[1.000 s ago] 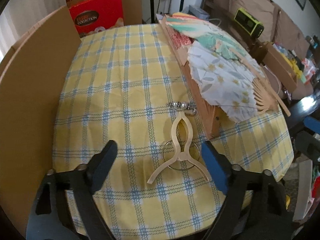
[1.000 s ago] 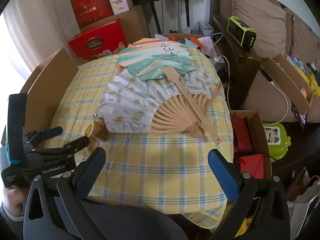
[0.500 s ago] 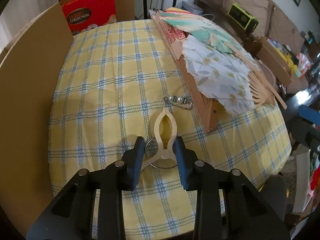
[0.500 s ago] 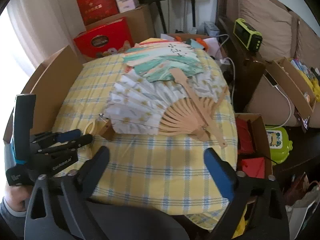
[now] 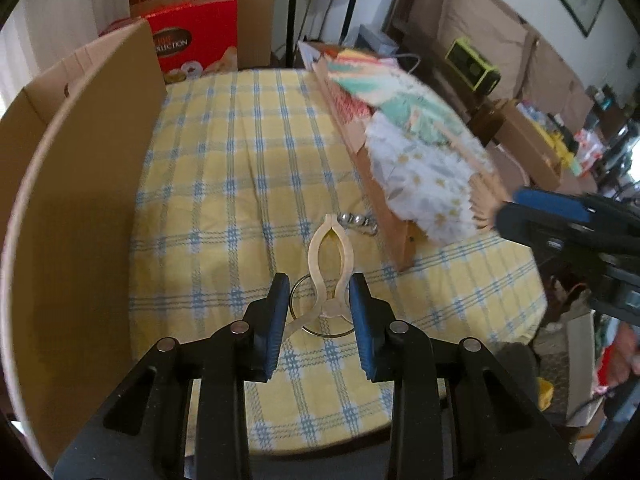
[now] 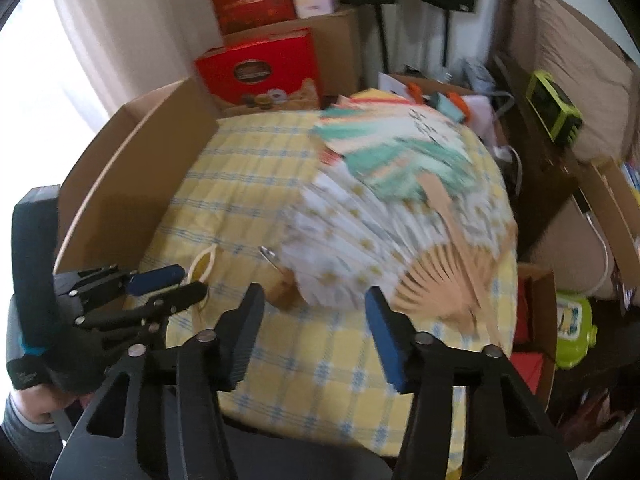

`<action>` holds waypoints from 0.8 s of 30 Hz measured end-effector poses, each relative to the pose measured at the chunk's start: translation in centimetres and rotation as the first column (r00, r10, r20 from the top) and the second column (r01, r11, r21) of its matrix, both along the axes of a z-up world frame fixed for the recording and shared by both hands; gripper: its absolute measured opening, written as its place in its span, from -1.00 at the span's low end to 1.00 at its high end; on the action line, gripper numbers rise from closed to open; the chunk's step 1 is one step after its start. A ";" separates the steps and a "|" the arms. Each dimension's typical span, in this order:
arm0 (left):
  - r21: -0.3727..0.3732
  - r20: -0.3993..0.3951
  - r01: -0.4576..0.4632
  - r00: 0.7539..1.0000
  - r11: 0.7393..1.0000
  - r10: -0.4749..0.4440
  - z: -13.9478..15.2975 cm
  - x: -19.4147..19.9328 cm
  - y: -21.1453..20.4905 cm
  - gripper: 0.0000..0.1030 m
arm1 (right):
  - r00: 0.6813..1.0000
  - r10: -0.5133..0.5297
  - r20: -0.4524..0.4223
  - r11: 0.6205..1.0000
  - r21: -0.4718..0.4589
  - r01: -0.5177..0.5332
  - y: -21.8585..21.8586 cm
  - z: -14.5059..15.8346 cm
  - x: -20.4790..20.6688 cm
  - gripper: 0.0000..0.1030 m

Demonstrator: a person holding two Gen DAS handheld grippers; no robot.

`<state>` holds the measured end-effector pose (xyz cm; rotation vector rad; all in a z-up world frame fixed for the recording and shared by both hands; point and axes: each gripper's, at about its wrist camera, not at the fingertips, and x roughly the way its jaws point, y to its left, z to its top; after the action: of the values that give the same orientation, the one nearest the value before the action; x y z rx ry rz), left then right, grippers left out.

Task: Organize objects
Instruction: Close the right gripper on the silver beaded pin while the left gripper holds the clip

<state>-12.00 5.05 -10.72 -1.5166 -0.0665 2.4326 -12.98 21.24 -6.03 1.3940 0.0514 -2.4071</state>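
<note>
Lifted w/ L claw (image 5: 319,312): wooden clip (image 5: 330,264)

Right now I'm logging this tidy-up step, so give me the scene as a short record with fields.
surface: round table with yellow checked cloth
left gripper: shut on the wooden clip
under the clip: metal ring
beside the clip's tip: pearl pin
right gripper: jaws have just been closing, nothing between them
fans: white floral fan open, on a wooden stand; green painted fan behind it
left edge: cardboard panel, upright
</note>
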 end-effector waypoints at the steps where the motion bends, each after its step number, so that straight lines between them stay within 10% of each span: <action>1: 0.008 -0.005 0.001 1.000 1.000 -0.001 0.5 0.1 -0.2 -0.45 | 1.000 0.018 -0.001 1.000 0.006 -0.018 -0.6 0.2 -0.4 -0.05; 24: 0.128 -0.077 -0.015 0.997 0.992 0.025 7.8 2.8 -5.5 -0.45 | 0.948 0.286 0.137 0.933 0.186 -0.309 -9.9 -5.3 -7.0 -0.29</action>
<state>-9.23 -0.41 -2.94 -1.3715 -0.2188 2.4498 -20.00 11.34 -11.38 1.4810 0.4635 -2.1191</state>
